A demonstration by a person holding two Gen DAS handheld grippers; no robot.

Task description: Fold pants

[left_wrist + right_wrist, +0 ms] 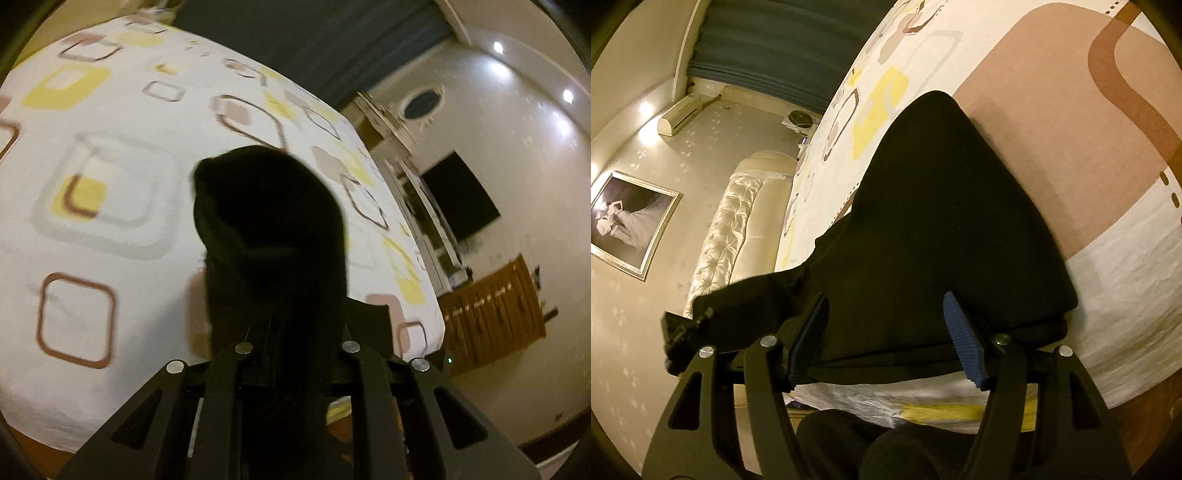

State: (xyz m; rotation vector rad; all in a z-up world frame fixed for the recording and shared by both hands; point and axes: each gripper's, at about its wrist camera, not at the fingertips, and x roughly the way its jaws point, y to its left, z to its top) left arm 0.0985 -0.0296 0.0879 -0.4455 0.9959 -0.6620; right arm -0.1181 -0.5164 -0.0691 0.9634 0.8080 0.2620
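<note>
the black pants lie bunched on your bed sheet, the white one with brown and yellow squares, near the bed's edge; one dark part stretches off to the left of the right wrist view toward your left gripper, which shows there as a black block at the cloth's end. in the left wrist view a wad of the pants stands up right in front of your left gripper, raised over the sheet; the fingers are buried in the cloth, their linkage drawn in close, so it looks clamped on the pants. your right gripper has its jaws spread wide, blue ribbed pads showing on both sides, with the pants lying between and beyond them; whether the pads touch the cloth you cannot tell. past the bed: a cream tufted headboard, a framed photo, an air conditioner, dark curtains, a black tv and a wooden cabinet.
</note>
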